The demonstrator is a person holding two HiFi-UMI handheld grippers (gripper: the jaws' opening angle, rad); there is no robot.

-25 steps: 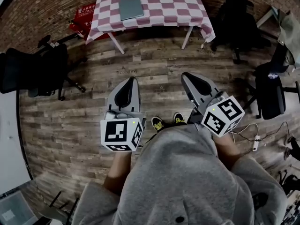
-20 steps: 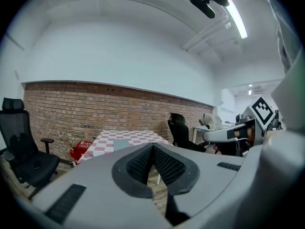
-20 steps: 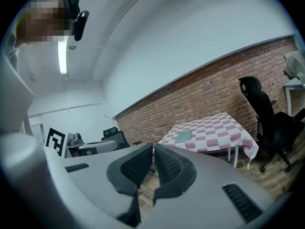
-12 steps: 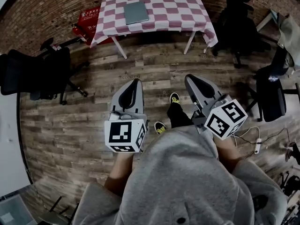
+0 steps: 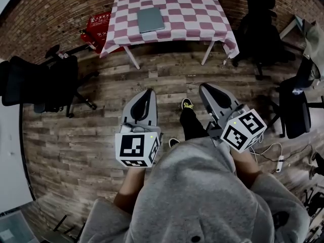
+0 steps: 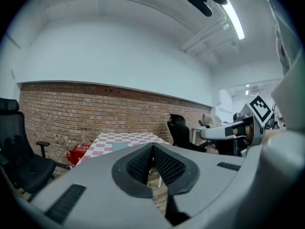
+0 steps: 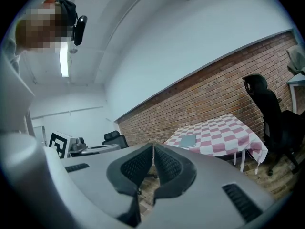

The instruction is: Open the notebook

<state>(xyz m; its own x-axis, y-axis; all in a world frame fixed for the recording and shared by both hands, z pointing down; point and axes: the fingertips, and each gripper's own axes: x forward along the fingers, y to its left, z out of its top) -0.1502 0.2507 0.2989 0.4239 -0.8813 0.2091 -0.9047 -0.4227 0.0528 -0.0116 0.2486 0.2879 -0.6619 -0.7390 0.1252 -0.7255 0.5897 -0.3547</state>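
A closed grey notebook point(image 5: 151, 19) lies flat on the table with the red-and-white checked cloth point(image 5: 192, 14) at the far end of the room. It also shows small in the right gripper view, notebook point(image 7: 188, 140). My left gripper point(image 5: 148, 92) and right gripper point(image 5: 204, 87) are held side by side over the wooden floor, well short of the table. Both point toward it, jaws closed together with nothing between them. In the gripper views the left gripper point(image 6: 152, 146) and right gripper point(image 7: 153, 145) tips meet.
A black office chair point(image 5: 40, 80) stands at the left. More dark chairs point(image 5: 263, 19) stand right of the table and at the right edge point(image 5: 293, 100). A red box point(image 5: 96, 27) sits left of the table. Cables and a power strip point(image 5: 280, 158) lie on the floor at right.
The table and notebook have drawn nearer in the head view as the person walks forward. One foot has stepped ahead. Both grippers stay shut.
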